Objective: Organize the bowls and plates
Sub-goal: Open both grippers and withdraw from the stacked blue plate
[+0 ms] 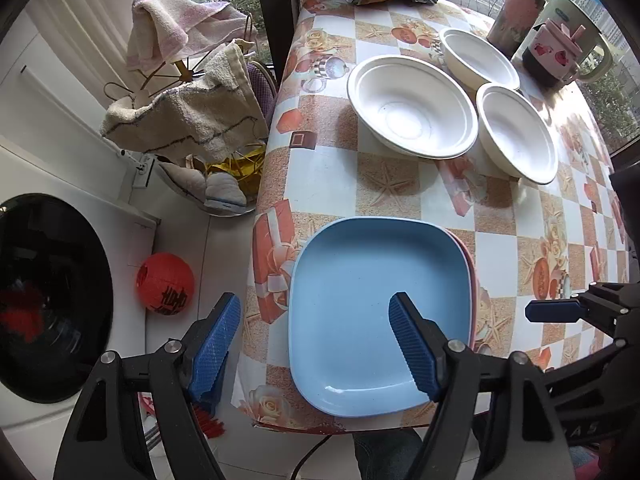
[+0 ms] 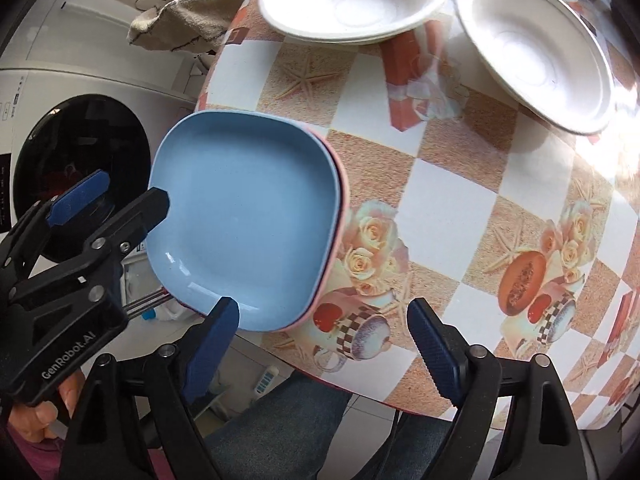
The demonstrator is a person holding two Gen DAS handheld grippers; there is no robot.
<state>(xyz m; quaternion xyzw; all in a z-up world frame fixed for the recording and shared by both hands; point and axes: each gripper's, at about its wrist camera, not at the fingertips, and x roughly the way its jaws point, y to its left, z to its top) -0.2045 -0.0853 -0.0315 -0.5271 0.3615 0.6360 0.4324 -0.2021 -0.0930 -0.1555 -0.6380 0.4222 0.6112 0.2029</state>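
Both grippers, left and right, released; blue plate stacked; bowls at twelve o'clock.

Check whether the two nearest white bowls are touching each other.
Cannot tell. In the left wrist view, the left bowl and right bowl overlap; the right wrist view blurs their rims.

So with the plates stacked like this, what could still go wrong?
1. The square blue plate sits on a pink plate at the table edge, partly overhanging; a nudge could tip the stack off.
2. The open left gripper straddles the blue plate's rim and could snag it.
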